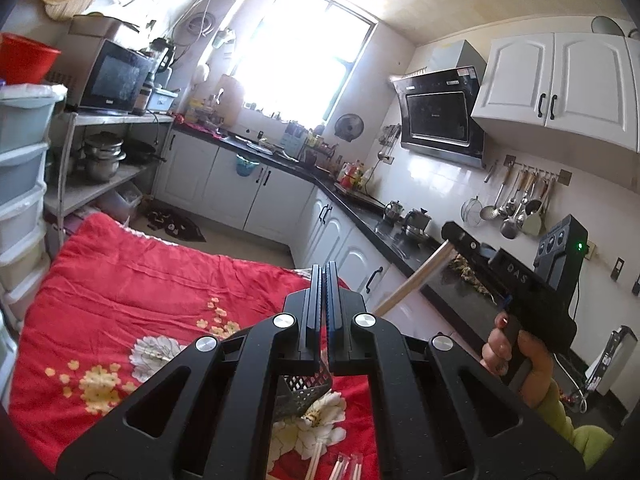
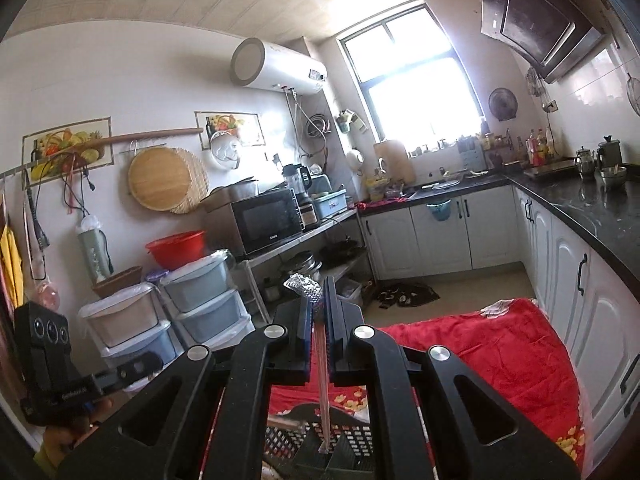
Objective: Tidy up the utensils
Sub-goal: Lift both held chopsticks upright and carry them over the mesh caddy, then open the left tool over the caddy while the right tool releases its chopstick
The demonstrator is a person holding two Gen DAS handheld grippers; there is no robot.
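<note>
Right tongs (image 2: 319, 312) are gripping a clear plastic utensil (image 2: 323, 376), its handle hanging over the perforated basket (image 2: 320, 440) below. Left tongs (image 1: 325, 280) are sitting clenched, empty, above the red floral cloth (image 1: 140, 280).

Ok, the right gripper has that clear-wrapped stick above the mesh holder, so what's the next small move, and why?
Probably ease the right gripper straight down. It is shut on the stick, whose lower end looks to be only at the mouth of the mesh holder. Going lower first should seat it deeper, so it is less likely to tip onto the red quilt on release.
</note>
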